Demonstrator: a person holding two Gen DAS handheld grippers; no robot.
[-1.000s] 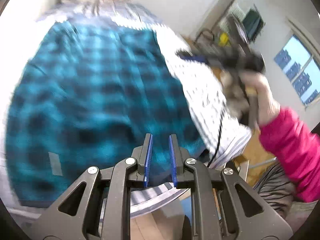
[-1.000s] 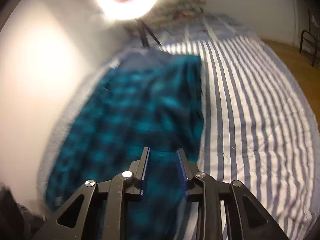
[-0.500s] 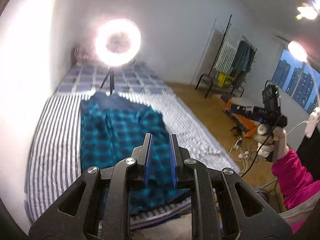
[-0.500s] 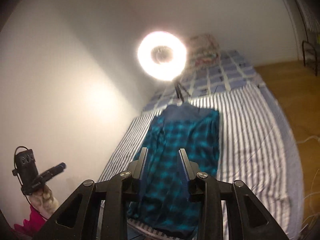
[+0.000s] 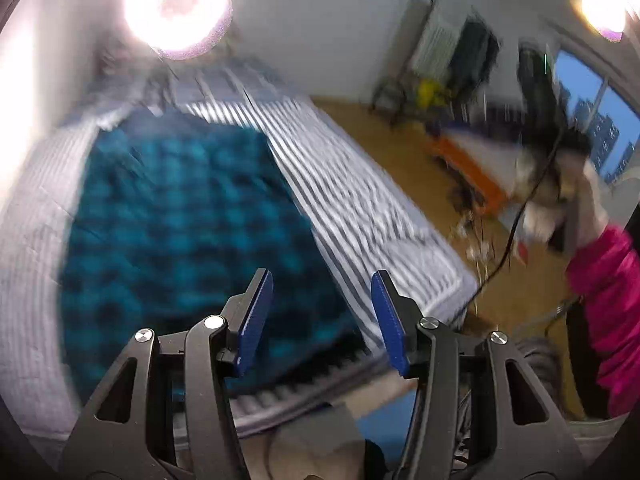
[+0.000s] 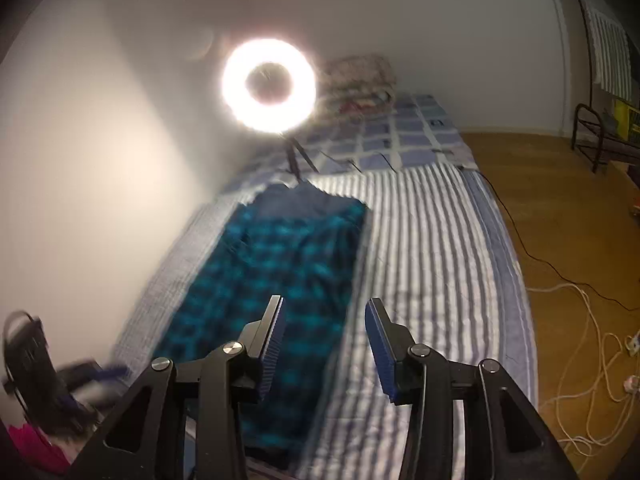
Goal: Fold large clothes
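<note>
Your teal-and-black plaid garment (image 6: 276, 272) lies flat on the striped bed (image 6: 432, 248), wall side, long axis running toward the ring light (image 6: 269, 85). Left hand-held gripper (image 5: 322, 316) and right hand-held gripper (image 6: 325, 338): jaws just opened, nothing between them. Wood floor (image 6: 560, 200) on the right, cables on it.

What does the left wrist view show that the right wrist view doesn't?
Only the left wrist view: a window and the right gripper's hand. Only the right wrist view: white cords on the floor and the left gripper, blurred. Both: the plaid garment lying on the striped bed, the ring light, and open jaws holding nothing, which have just been opening.
</note>
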